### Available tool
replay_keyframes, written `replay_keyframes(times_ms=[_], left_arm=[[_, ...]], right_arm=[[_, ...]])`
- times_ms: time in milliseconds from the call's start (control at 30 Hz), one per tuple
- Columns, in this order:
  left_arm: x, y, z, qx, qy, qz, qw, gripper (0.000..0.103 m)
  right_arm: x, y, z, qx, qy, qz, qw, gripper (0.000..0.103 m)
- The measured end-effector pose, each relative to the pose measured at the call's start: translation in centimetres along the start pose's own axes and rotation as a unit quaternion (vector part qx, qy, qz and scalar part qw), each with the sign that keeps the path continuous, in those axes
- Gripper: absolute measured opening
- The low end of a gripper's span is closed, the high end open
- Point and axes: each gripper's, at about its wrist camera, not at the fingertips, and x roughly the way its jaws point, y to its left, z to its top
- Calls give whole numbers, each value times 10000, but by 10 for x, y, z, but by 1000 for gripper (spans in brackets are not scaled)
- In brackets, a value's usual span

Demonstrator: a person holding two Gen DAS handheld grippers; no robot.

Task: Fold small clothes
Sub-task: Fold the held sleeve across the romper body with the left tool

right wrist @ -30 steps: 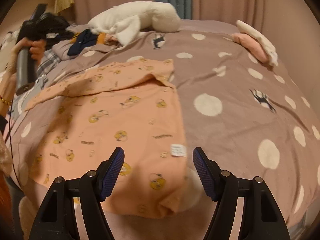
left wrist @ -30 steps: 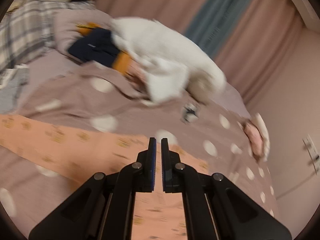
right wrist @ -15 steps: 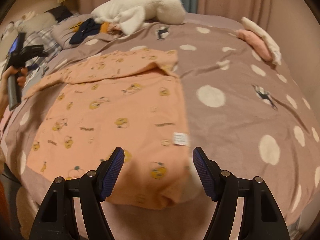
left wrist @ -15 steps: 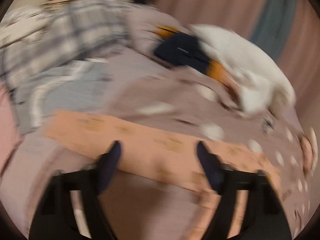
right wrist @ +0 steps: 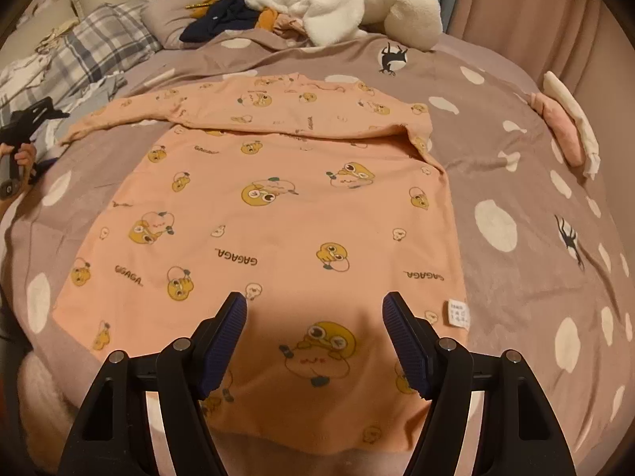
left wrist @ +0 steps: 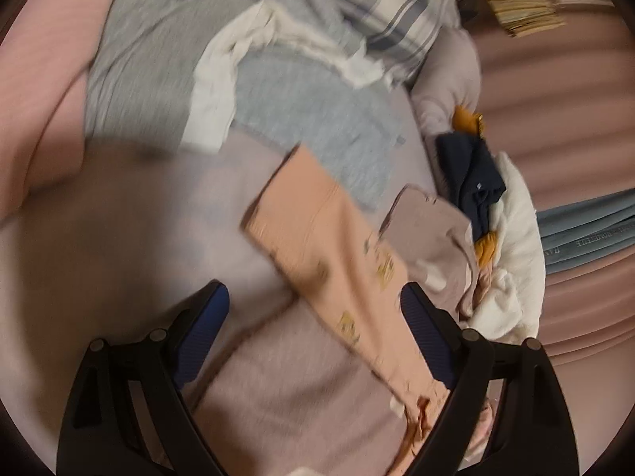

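The peach long-sleeved cotton top with the yellow cartoon print (right wrist: pixel 262 214) is lying flat on the mauve bedspread with white dots (right wrist: pixel 516 182), body smoothed out toward you and hem near the bed edge. One sleeve looks already folded in across the chest (right wrist: pixel 301 115), so I'd say you're maybe a third of the way through this one. The other sleeve (left wrist: pixel 317 238) is still stretched out to the side, its cuff pointing off toward the heap of grey and white laundry (left wrist: pixel 278 111). Your left gripper (left wrist: pixel 313 325) is right over that sleeve; its jaws have just been opening and now stand wide apart, with the sleeve passing between them but not pinched, as far as the blurry left wrist view shows. Your right gripper (right wrist: pixel 315 341) hovers above the hem with jaws apart too, holding nothing. Still to do, by my guess: bring that sleeve in over the body, then fold the body up from the hem. The small folded pink and white pieces (right wrist: pixel 567 127) at the far edge of the bed look finished, while the navy and mustard garment (right wrist: pixel 222 20) by the white fluffy blanket (right wrist: pixel 341 4) still looks unfolded.
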Motion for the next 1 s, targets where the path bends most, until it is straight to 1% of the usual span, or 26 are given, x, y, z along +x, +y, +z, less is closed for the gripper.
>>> replay_keyframes(times_ms=[33,100,133,200,233,300,333,367,400,433,467,500,567,633,733,800,867,933,1000], left_arm=[[2,-4,3,62,-40,29,10000,87],[11,-8,9,70,-52,55,9999,76],[14,-8,12,72,-43,29,10000,74],[25,-12,17,144,69,-115,9998,59],[27,-13,19,149,102,-135,9997,55],[33,-12,21,115,69,-104,9999,41],[35,-12,22,104,49,-116,9999,36],[35,-10,23,94,50,-126,9999,26],[37,-9,23,90,64,-42,9999,14],[36,-9,23,109,56,70,9999,7],[35,-11,23,168,9,251,9995,5],[32,-13,22,251,-61,321,9992,5],[27,-20,20,407,-134,313,9986,6],[20,-34,16,646,-264,392,9968,6],[13,-61,7,1008,-310,407,9936,5],[7,-85,-4,1252,-383,377,9907,5],[4,-109,-18,1497,-483,477,9864,5],[2,-134,-36,1802,-513,331,9817,5],[2,-160,-60,2019,-390,72,9786,5]], right_arm=[[3,1,1,43,50,6,10000,71],[9,1,1,69,144,26,9999,71],[11,3,0,52,186,18,9998,71],[17,5,-1,-51,300,-81,9995,71],[19,5,-1,-101,339,-155,9993,71],[21,6,0,-173,364,-290,9988,71],[22,5,0,-183,363,-339,9986,71],[22,4,1,-167,371,-355,9985,71],[23,3,1,-148,384,-357,9985,71],[24,3,2,-131,397,-349,9985,71],[24,3,1,-129,398,-343,9985,71],[24,3,1,-133,400,-342,9985,71],[24,4,0,-143,400,-331,9985,71],[24,4,-2,-162,425,-302,9985,71],[19,5,-4,-217,367,-292,9987,71],[14,2,-5,-195,294,-282,9990,71],[8,-3,-5,-88,212,-268,9994,71],[2,-9,-7,37,175,-262,9995,71],[-5,-15,-12,141,131,-247,9995,71]])
